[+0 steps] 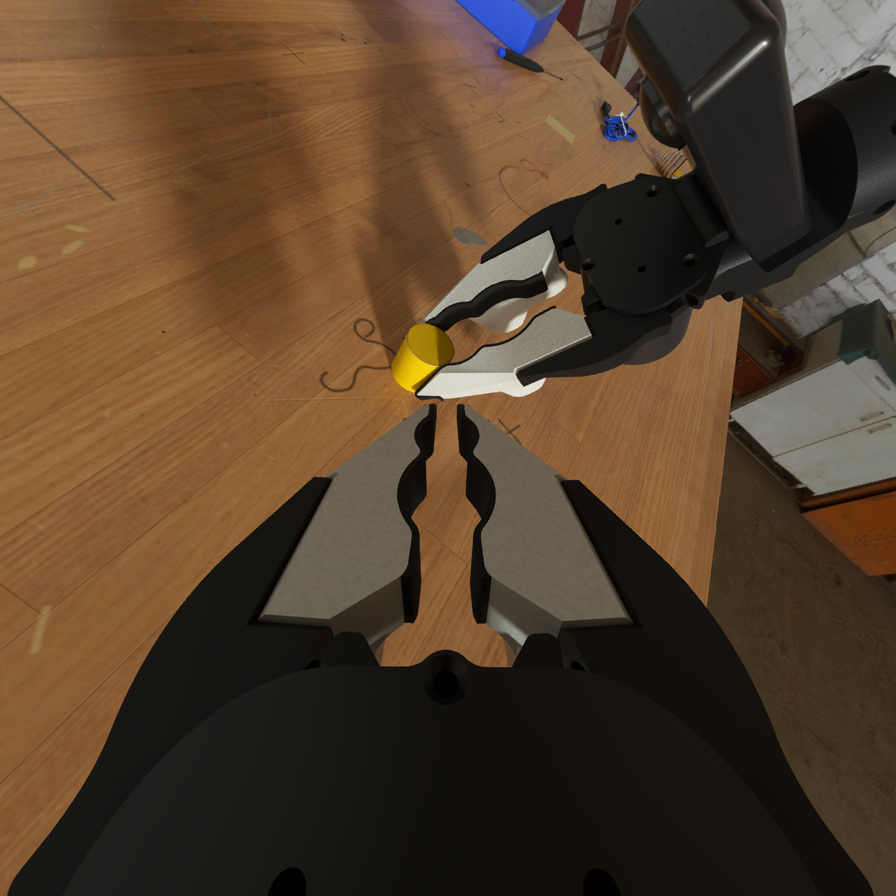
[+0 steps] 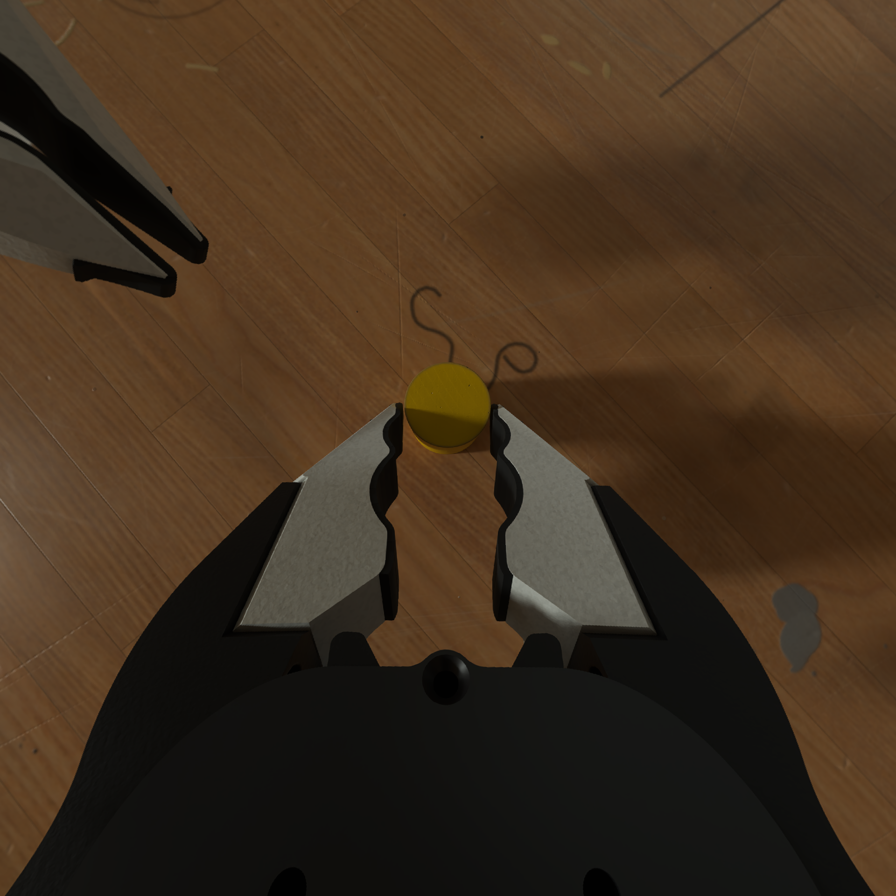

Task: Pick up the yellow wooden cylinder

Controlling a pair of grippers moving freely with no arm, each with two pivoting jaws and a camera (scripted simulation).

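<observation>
The black housing of the right gripper (image 2: pixel 446 412) fills the lower half of the right wrist view, nearest the lens. Its jaws stand moderately open, and the fingertips (image 2: pixel 398 418) flank the yellow wooden cylinder (image 2: pixel 446 407) at frame centre. The black pads sit just beside its round wall on either side; whether they already touch cannot be told. Nothing is lifted: the cylinder stands upright on the wooden tabletop (image 2: pixel 630 194), over a dark curled scribble (image 2: pixel 426 315).

In the left wrist view the left gripper (image 1: pixel 446 412) occupies the lower frame, jaws nearly closed with only a narrow slit between them, holding nothing. Just above its tips, at centre, the cylinder appears between the other gripper's fingers. The left tips lie near the right gripper's lower finger.

Outward, at the upper right of the left view: a blue box (image 1: pixel 509 19), a black pen-like tool (image 1: pixel 521 60) and a small blue coil of cord (image 1: pixel 618 127) near the table edge. All are well apart from the work.

Risks noted:
- Only the very fingertips bracket the cylinder. A grip so far forward on a round, smooth wall may squeeze it out ahead of the tips as they close.
- Uneven contact could tip or roll it.
- The left gripper is close; a lift toward it could cause a collision.
</observation>
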